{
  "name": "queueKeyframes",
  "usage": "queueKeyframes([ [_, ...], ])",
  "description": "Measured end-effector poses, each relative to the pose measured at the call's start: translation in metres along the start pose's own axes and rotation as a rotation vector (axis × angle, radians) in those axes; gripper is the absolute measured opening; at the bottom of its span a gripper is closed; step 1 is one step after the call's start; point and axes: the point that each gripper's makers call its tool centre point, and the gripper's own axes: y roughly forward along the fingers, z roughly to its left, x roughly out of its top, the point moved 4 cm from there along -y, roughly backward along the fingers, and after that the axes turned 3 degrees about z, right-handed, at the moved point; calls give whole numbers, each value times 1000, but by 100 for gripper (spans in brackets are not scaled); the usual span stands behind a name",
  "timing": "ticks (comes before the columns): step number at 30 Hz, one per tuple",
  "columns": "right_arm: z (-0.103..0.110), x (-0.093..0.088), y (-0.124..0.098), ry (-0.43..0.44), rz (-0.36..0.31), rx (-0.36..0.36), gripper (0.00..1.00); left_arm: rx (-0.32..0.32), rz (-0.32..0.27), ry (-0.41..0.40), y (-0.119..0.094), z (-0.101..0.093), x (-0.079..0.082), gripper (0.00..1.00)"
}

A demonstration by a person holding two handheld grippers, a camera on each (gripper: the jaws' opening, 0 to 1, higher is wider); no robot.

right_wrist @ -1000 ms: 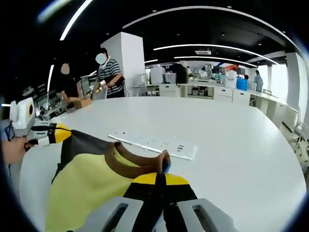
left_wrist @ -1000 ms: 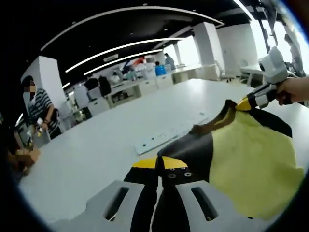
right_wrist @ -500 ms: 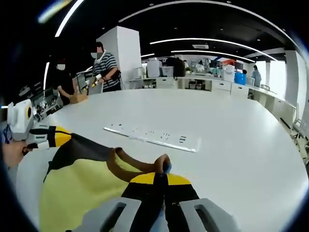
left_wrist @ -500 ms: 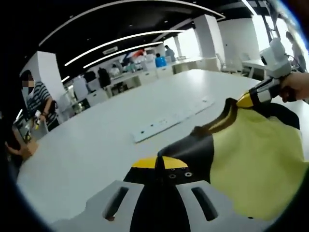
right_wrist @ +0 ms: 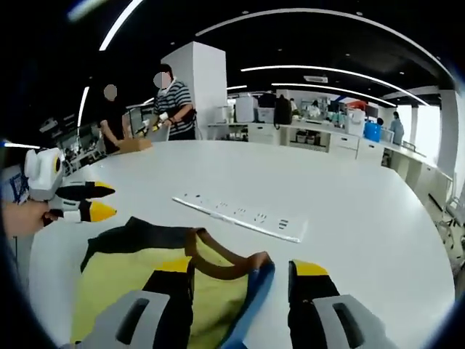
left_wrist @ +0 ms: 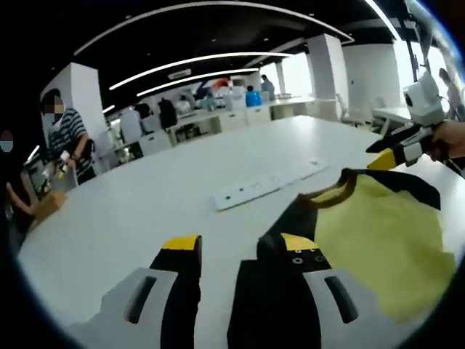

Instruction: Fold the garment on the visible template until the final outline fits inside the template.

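Left gripper view: jaws now apart, garment (left_wrist: 378,240) released.

Left gripper view: low over the white table (left_wrist: 145,211), close behind the garment's (left_wrist: 370,233) dark shoulder, facing across toward the power strip (left_wrist: 272,187). Right gripper view: equally low and near, from the opposite shoulder — same garment (right_wrist: 138,269), strip (right_wrist: 240,216) and tabletop (right_wrist: 349,196) shared.

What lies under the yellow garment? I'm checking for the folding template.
The white table shows around the garment; whatever lies beneath it is covered. A white strip lies behind it.
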Motion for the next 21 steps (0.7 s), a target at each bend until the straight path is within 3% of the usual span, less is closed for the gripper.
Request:
queueKeyframes([
  [9, 17, -6, -36, 9, 21, 17, 62, -32, 11, -16, -34, 0, -11, 56],
  [14, 26, -14, -56, 39, -5, 10, 62, -44, 16, -22, -54, -2, -22, 59],
  [21, 39, -28, -79, 31, -4, -4, 58, -40, 58, -20, -65, -3, -45, 58],
])
